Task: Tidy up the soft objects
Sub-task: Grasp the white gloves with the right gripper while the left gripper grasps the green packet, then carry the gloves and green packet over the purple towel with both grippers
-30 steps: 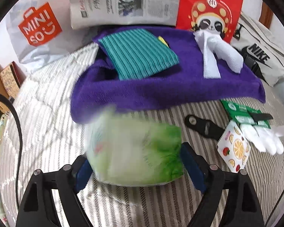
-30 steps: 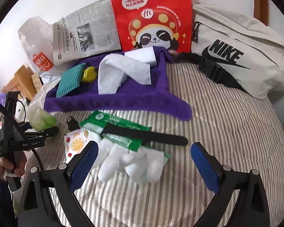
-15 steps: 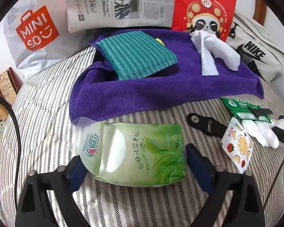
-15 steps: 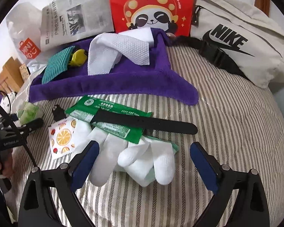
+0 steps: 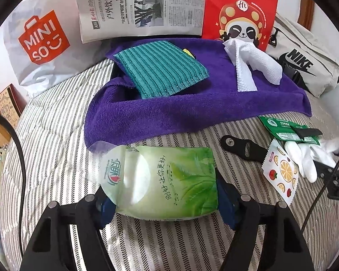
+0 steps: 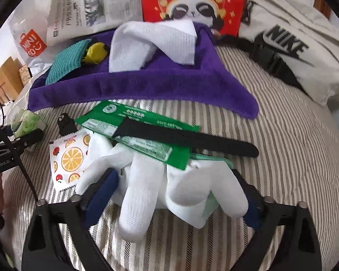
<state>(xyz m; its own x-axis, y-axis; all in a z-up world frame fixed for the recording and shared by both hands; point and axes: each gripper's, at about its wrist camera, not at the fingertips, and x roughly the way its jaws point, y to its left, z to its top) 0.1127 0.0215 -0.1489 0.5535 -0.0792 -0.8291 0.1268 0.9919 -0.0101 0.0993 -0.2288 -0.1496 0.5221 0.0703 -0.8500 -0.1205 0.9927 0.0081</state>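
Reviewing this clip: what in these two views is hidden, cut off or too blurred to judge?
- Yellow object: mostly behind the teal cloth in the left view; blurred in the right view.
- Green packets: partly covered by the black strap; print too small.
- White glove: its cuff lies under the packets in the right view.
- Right claw: pads beside the glove; contact unclear.
- Left claw: pad faces hidden behind the green pouch.

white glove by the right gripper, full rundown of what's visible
The white glove looks like soft knit fabric, lying limp on the striped bedspread with its fingers pointing toward the camera and splayed. A green packet and a black strap lie over its cuff end, hiding it. A fruit-print sachet sits beside it. The right gripper straddles it, blue pads on either side, jaws open. More than one glove may be bunched there; I cannot tell.
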